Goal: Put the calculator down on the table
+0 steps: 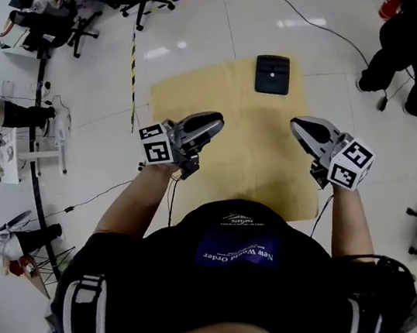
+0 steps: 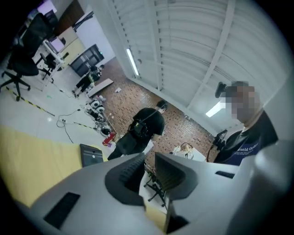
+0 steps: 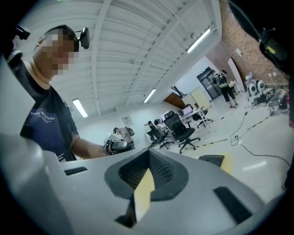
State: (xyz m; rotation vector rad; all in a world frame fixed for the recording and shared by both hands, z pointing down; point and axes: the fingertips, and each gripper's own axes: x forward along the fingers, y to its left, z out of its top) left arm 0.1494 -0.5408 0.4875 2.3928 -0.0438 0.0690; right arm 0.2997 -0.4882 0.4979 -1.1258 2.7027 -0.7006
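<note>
The calculator [image 1: 272, 75] lies on the yellow table [image 1: 204, 94], at the 12 o'clock end as the person faces it. It is close to the far edge and apparently flat, though it is too small in the head view to tell whether its keys face up. Neither tool touches it.

The left gripper [image 1: 214, 120] hangs over the table at about 7 o'clock from the calculator, well apart from it. Its jaws stand at a narrow gap with nothing between the ribbed pads [image 2: 131, 167]. The right gripper [image 1: 298, 124] hangs at about 5 o'clock from the calculator, its jaws brought together at the tips and gripping nothing. The two tools point roughly towards each other across the table's middle.

Judging from this, the placing is done and what is left is a clean withdrawal. To do that well, both tools should keep to the near side, at 6 o'clock of the calculator. They should move off without sweeping low over it, so that nothing nudges it towards the far edge. No fresh grip is called for, as the calculator shows no overhang that I can see.
</note>
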